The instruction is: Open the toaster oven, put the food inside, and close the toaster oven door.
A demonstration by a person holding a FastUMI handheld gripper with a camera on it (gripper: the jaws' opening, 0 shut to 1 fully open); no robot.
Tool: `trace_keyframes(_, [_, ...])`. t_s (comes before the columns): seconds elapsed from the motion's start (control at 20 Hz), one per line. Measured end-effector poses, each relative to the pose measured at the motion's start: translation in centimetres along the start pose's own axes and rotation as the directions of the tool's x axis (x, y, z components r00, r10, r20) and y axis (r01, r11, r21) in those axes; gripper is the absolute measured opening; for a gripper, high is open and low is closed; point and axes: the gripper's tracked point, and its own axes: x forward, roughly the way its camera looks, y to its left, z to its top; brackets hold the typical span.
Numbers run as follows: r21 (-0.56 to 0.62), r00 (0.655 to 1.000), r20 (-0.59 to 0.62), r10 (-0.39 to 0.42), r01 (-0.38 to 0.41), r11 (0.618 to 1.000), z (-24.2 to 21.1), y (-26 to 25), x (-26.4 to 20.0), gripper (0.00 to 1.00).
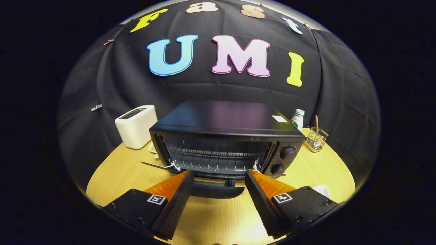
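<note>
The black toaster oven [224,119] stands on the round wooden table [112,177], just ahead of my fingers. Its door hangs open and flat, seen edge-on, with the wire rack [214,154] bare inside. The door's dark handle [216,191] lies between my two fingers, and nothing is pressed against it. My gripper [219,173] is open, its orange-and-black fingertips level with the door's front edge, one on each side of the handle. A small white object [323,190] peeks out beside the right finger; I cannot tell what it is.
A white toaster [136,126] sits left of the oven. Behind the oven's right corner is a white bottle [298,119], and a wire holder [316,139] with a stick stands further right. Two knobs [287,152] are on the oven's right panel.
</note>
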Motion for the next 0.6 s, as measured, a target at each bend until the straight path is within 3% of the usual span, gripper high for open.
trace_keyframes(0.2, [-0.047,0.996,-0.089,0.015,-0.019,0.999,-4.6,0.3,-1.2,0.98])
trace_keyframes(0.4, [-0.012,0.970,-0.242,0.009,-0.013,1.000,-10.1,-1.1,-1.1,0.99])
trace_keyframes(0.6, [-0.015,0.971,-0.240,0.005,-0.008,1.000,-9.7,-3.9,-2.5,0.99])
